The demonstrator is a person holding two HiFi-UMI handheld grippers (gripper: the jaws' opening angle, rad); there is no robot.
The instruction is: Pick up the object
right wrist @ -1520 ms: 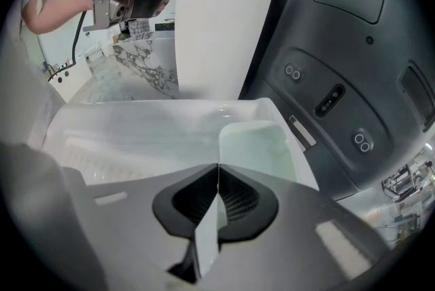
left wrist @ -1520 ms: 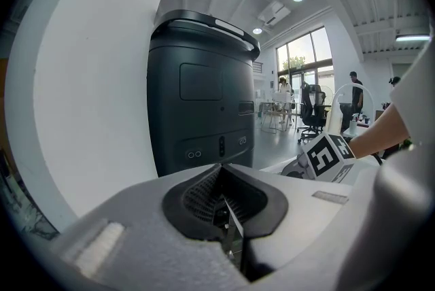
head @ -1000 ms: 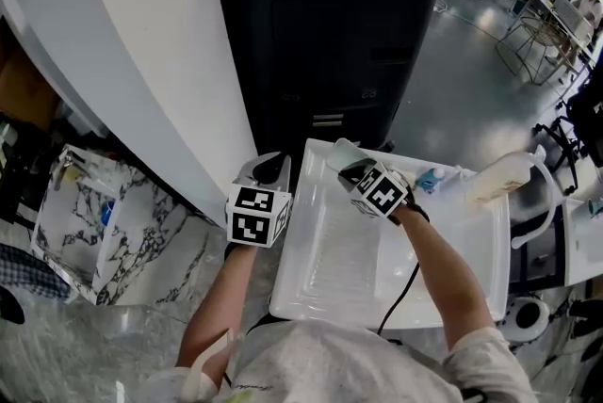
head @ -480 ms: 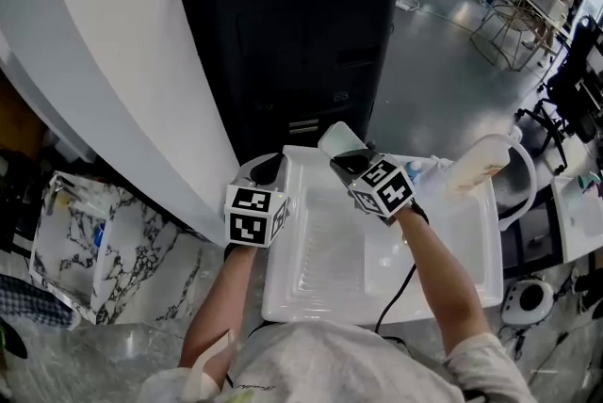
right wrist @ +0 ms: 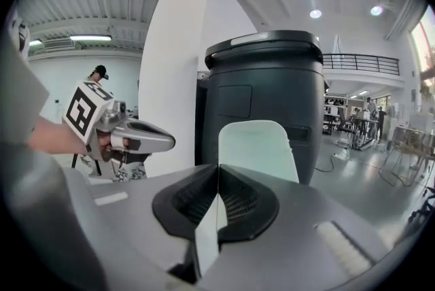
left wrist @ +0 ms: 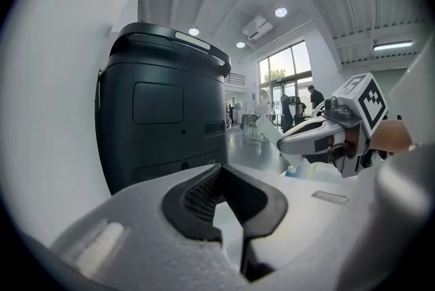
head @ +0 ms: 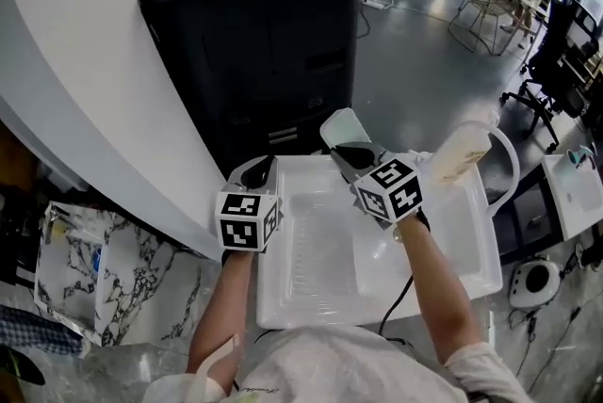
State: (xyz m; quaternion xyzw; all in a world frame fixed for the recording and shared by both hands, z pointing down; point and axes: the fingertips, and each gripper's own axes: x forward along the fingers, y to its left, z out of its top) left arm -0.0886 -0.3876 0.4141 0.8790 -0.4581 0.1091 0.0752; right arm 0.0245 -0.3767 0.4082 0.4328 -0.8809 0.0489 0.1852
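A pale green flat piece (head: 341,126) with a rounded end sticks out of my right gripper (head: 350,153), which is shut on its lower edge. In the right gripper view the pale green flat piece (right wrist: 258,150) stands upright between the pads, in front of the black bin (right wrist: 265,86). The piece hangs just past the far edge of the white tray (head: 471,250). My left gripper (head: 257,172) hovers at the tray's far left corner, jaws together and empty. From the left gripper view the right gripper (left wrist: 299,143) shows at the right with the piece (left wrist: 272,133).
A tall black bin (head: 254,43) stands straight ahead beyond the tray, beside a white curved wall (head: 85,109). A pale bottle (head: 459,152) lies at the tray's far right. A marbled slab (head: 85,269) is at the left. Chairs and desks stand far right.
The right gripper has kept its hold and carried the pale piece slightly beyond the tray's far edge toward the bin. The head view has swung, so the bin shows more to the left.
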